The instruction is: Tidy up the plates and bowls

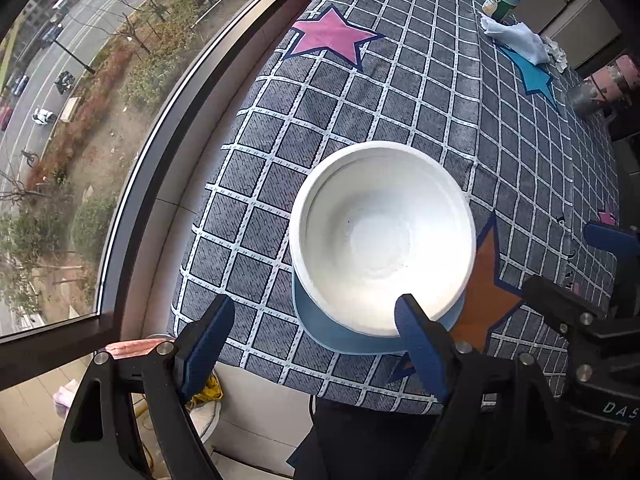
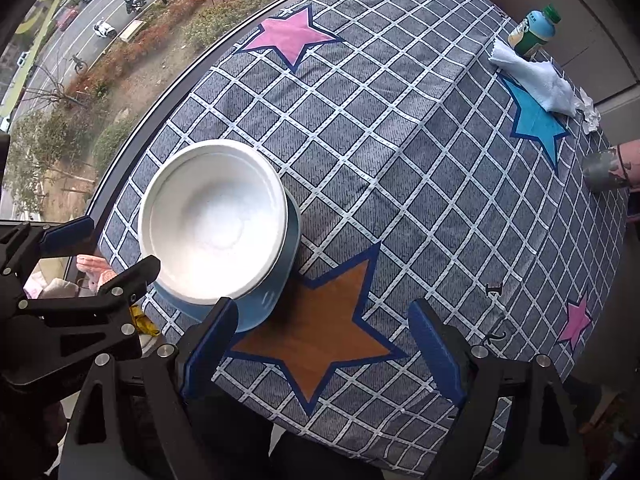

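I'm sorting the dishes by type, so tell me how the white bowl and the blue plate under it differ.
The white bowl is deep with a raised rim; the blue plate looks shallow and flat. The bowl sits on top with its whole inside showing, while the plate lies on the tablecloth, mostly hidden, only a crescent showing. The plate's edge reaches out past the bowl on the near side. Both are round, upright and look empty.

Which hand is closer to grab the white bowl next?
Probably the left gripper: the white bowl lies just ahead of its open fingers. The right gripper hangs over the orange star.
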{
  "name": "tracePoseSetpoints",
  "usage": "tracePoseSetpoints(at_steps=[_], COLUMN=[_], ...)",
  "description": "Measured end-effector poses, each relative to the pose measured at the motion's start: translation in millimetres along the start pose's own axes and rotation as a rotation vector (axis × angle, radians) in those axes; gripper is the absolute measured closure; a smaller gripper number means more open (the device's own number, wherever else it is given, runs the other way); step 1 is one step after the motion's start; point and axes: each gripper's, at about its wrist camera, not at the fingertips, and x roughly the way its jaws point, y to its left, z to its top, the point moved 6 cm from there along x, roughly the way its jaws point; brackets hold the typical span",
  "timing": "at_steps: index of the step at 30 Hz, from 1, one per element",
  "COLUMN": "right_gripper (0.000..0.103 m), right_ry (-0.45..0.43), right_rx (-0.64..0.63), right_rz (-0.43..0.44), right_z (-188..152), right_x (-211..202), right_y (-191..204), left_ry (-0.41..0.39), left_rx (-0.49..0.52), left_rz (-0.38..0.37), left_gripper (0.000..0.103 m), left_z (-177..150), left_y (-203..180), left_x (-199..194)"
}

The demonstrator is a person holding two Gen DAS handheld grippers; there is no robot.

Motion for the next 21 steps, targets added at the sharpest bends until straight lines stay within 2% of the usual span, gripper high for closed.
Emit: tracePoseSetpoints(at_steps=[2,6,11,16,21], right_gripper=[0.015,0.015,0.015,0.015,0.015], right_ry=[-0.001,0.006,0.004,0.009,0.006], right_rx=[-0.007,-0.017,-0.032,-0.038,-0.044], right_rz=[-0.004,-0.007,-0.021,-0.031,-0.04], right_z=[-1,-5,-9,-14,-16], right_x=[-1,-2,-4,-5,-7], right_y=[-2,-6,-12,-18,-22], left_ry=[-0.01,-0.043,-0.051,0.053,0.034], left_rx=[-0.023,-0.119,-0.151,-0.166,-0.206], left_rz=[-0.028,-0.147,-0.131,-0.195,-0.144], left_gripper=[0.018,0.018,0.018,0.017,0.017], left_z=[0,1,2,-10,-15], left_y=[-2,-1,-1,-3,7], left_x=[-3,-13,-16,1,2])
